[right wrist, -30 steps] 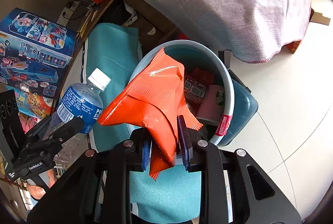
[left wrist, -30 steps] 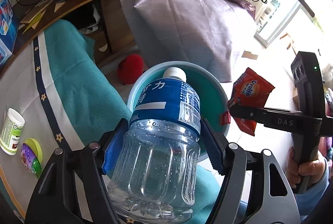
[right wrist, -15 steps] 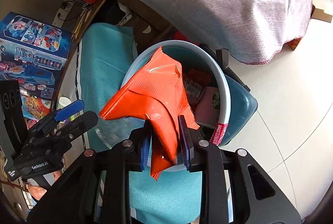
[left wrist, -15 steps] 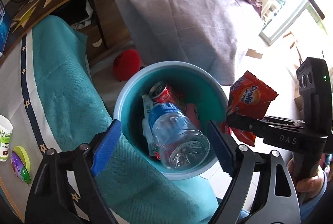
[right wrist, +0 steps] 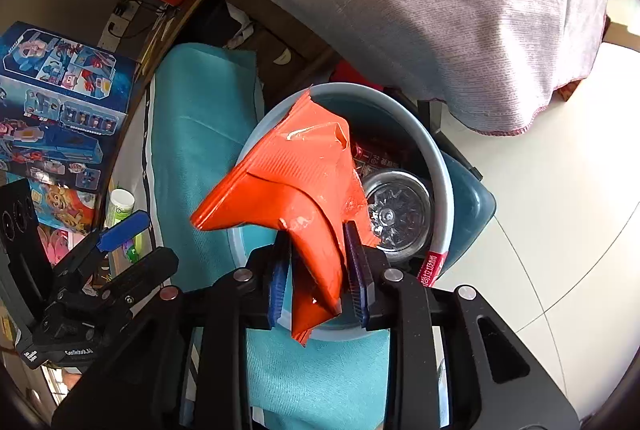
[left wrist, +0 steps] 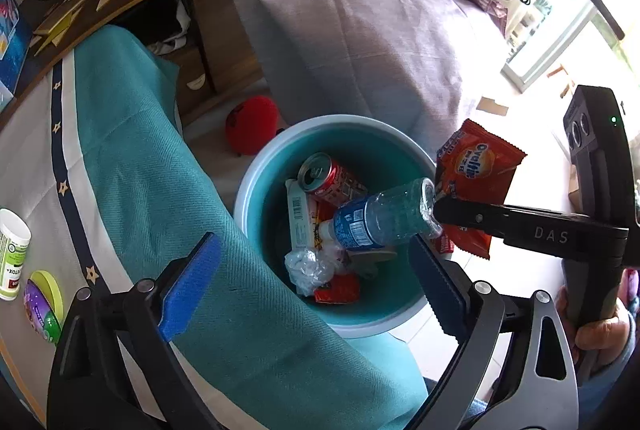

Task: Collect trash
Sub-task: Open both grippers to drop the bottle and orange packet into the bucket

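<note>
A teal trash bin stands on the floor beside the table. Inside lie a clear water bottle with a blue label, a red can, crumpled plastic and wrappers. My left gripper is open and empty above the bin's near side. My right gripper is shut on an orange Ovaltine snack wrapper and holds it over the bin's rim; the wrapper also shows in the left wrist view. The bottle's base shows in the right wrist view.
A teal cloth drapes over the table edge next to the bin. A small white bottle and a green-lidded tin sit on the table. A grey covered furniture piece and a red ball lie behind the bin.
My left gripper opened and let go of the water bottle, which dropped into the bin and tipped onto its side. The right gripper still holds the wrapper over the bin.
</note>
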A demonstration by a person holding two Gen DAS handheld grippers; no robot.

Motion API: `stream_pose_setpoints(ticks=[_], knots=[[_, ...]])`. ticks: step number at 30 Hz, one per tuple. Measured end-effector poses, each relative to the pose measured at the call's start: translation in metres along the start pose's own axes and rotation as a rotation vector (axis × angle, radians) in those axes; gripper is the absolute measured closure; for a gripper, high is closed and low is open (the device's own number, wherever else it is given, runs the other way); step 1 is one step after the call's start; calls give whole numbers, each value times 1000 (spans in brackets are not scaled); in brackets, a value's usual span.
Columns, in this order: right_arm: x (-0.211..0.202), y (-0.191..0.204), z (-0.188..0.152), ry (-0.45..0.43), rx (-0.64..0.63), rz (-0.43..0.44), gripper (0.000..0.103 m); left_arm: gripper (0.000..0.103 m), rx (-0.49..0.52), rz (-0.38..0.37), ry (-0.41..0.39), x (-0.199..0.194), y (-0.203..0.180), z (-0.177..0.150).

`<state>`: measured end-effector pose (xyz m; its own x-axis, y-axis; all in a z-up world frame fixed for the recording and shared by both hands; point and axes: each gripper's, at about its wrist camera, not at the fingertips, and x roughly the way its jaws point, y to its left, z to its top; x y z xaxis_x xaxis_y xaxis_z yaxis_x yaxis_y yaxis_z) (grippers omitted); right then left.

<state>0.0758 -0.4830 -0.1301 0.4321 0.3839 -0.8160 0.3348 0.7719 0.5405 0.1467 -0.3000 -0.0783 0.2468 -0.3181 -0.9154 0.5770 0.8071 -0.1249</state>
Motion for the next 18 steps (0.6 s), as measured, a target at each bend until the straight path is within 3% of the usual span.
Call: stream_pose_setpoints(ticks=[1,2,18], knots=[[1,2,0,-1,0,0,40,8,-4,-1,0,-1,2,-2],[1,5,1,-7,-3,-9,32,8,-10,-3,2,-1,5,-3],[0,15,-13,30,36,-65,26,7,-81,-33,-4,-15,38,-27]])
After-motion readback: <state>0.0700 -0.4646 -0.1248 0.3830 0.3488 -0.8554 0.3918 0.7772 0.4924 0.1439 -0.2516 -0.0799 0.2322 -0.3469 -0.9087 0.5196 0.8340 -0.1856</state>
